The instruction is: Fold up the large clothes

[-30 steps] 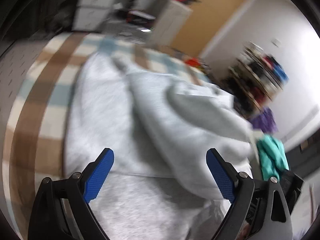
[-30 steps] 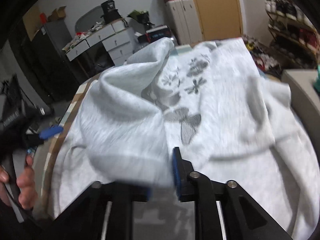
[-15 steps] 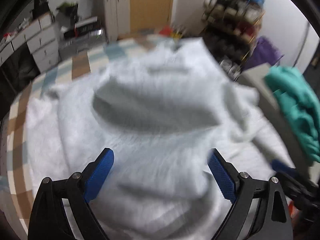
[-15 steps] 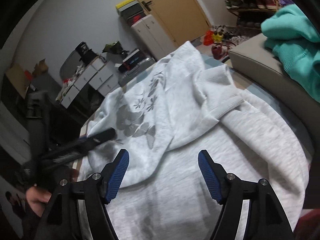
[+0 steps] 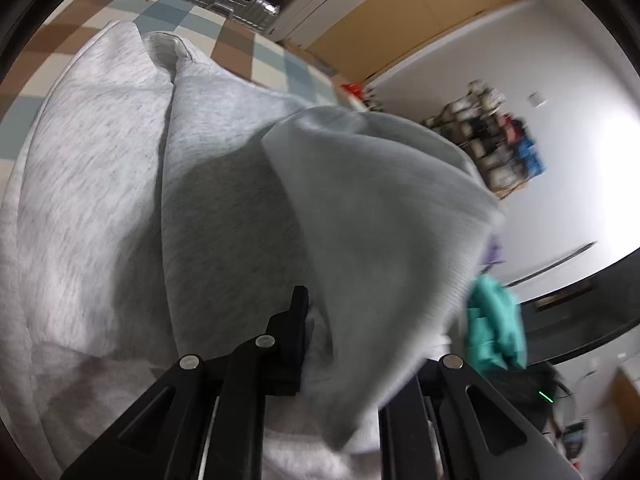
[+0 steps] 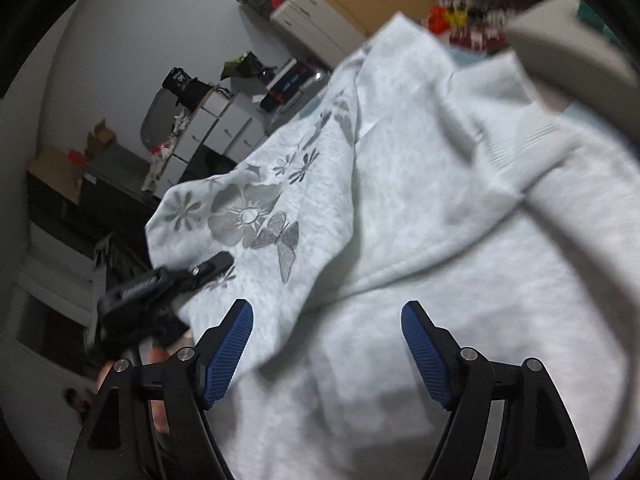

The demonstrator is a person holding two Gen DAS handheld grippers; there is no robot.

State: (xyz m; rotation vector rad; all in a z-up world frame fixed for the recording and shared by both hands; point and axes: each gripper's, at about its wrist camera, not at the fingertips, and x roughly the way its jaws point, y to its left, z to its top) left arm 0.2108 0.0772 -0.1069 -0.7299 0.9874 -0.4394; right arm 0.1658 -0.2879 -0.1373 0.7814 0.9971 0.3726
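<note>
The step in hand looks like carrying one side of the grey sweatshirt point(image 5: 224, 208) over its own body to make a fold, and to do it well the left gripper point(image 5: 308, 320) should keep its pinch near the ribbed edge, lift only enough for the flap to clear the layer beneath, and lay it down so the edges line up rather than letting it bunch. The left jaws have just been closing and now stand together, clamped on a fold of the sweatshirt; the cloth rises from between them and drapes up and to the right as a lifted flap, hiding one finger. The right gripper point(image 6: 326, 344) has just been opening; its jaws stand well apart with nothing pressed between the blue pads point(image 6: 228, 348), and the sweatshirt lies spread just ahead of and beneath them, its flower-and-butterfly print point(image 6: 256, 220) beyond the left-hand pad. The garment rests on a checked blanket point(image 5: 120, 12), which shows past the far edge. The free right jaws could next pin or smooth the lower layer while the flap comes over.
</note>
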